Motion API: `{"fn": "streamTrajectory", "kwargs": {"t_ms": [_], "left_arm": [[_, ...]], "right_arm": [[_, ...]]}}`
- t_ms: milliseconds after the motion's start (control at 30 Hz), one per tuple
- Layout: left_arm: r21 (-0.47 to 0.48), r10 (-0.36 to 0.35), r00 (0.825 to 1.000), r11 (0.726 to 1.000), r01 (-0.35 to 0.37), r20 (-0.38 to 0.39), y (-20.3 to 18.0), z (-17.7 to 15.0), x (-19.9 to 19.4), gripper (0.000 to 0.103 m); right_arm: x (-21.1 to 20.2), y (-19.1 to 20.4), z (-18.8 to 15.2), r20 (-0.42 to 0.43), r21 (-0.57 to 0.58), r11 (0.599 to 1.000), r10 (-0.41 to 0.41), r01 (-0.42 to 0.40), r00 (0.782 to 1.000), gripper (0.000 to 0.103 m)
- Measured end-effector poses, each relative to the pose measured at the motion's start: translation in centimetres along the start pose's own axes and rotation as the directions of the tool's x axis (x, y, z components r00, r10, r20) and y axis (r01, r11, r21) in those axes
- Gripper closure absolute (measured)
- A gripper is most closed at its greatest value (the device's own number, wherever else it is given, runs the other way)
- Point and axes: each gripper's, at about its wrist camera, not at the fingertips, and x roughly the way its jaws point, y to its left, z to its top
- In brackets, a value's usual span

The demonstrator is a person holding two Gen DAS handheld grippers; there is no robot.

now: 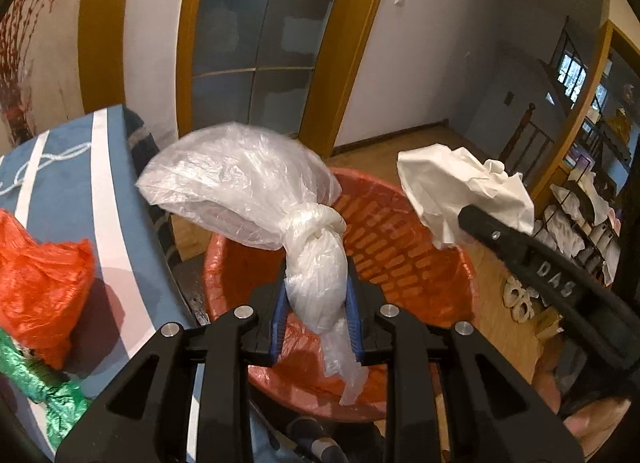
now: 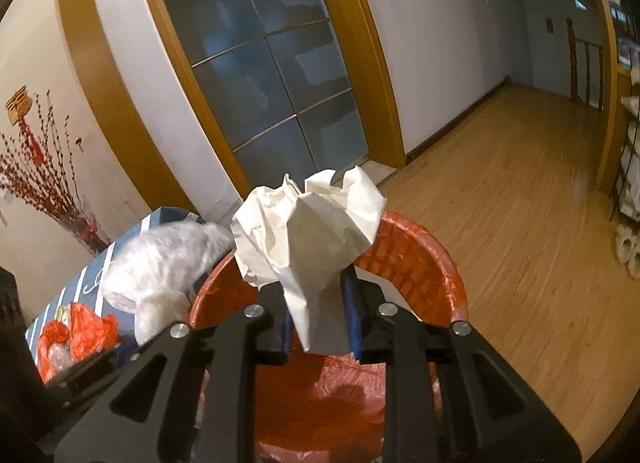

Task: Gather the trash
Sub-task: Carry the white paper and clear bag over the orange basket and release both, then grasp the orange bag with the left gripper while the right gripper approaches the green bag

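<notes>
My left gripper (image 1: 316, 299) is shut on a knotted clear plastic bag (image 1: 240, 183) and holds it over the red trash basket (image 1: 400, 231). My right gripper (image 2: 318, 315) is shut on a crumpled white paper (image 2: 308, 223) and holds it above the same basket (image 2: 416, 263), which has a red liner. In the left wrist view the right gripper (image 1: 472, 219) comes in from the right with the paper (image 1: 460, 187) over the basket's right rim. In the right wrist view the clear bag (image 2: 160, 263) hangs to the left.
A blue table with white stripes (image 1: 120, 223) stands left of the basket. An orange plastic bag (image 1: 40, 275) and a green one (image 1: 52, 395) lie on it. Wooden floor (image 2: 520, 203) stretches right. A shoe rack (image 1: 580, 223) stands at the far right.
</notes>
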Motion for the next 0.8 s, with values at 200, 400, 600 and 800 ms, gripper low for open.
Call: {"fn": "streamTrajectory", "kwargs": {"t_ms": [200,400,600,800], "left_arm": [[-0.011,0.019,0.999,1.000,-0.020,-0.032,-0.4,-0.4,0.7,0.061],[-0.026,0.049,0.998,0.998,-0.050,-0.035,0.1,-0.8,-0.3,0.054],[-0.046,0.081,0.997,0.996,-0.082,-0.019,1.2,-1.0,-1.7,0.052],[-0.050,0.105,0.994,0.993,-0.105,0.009,1.8,-1.0,-3.3,0.052]], "right_arm": [[0.7,-0.8,-0.1,-0.019,0.021,1.000,-0.009,0.009,1.000,0.064],[0.9,-0.3,-0.2,-0.027,-0.003,1.000,-0.012,0.012,1.000,0.051],[0.5,0.9,-0.4,-0.042,-0.053,0.999,-0.004,0.002,0.999,0.042],[-0.9,1.8,-0.3,-0.022,-0.071,0.997,-0.008,0.007,1.000,0.042]]}}
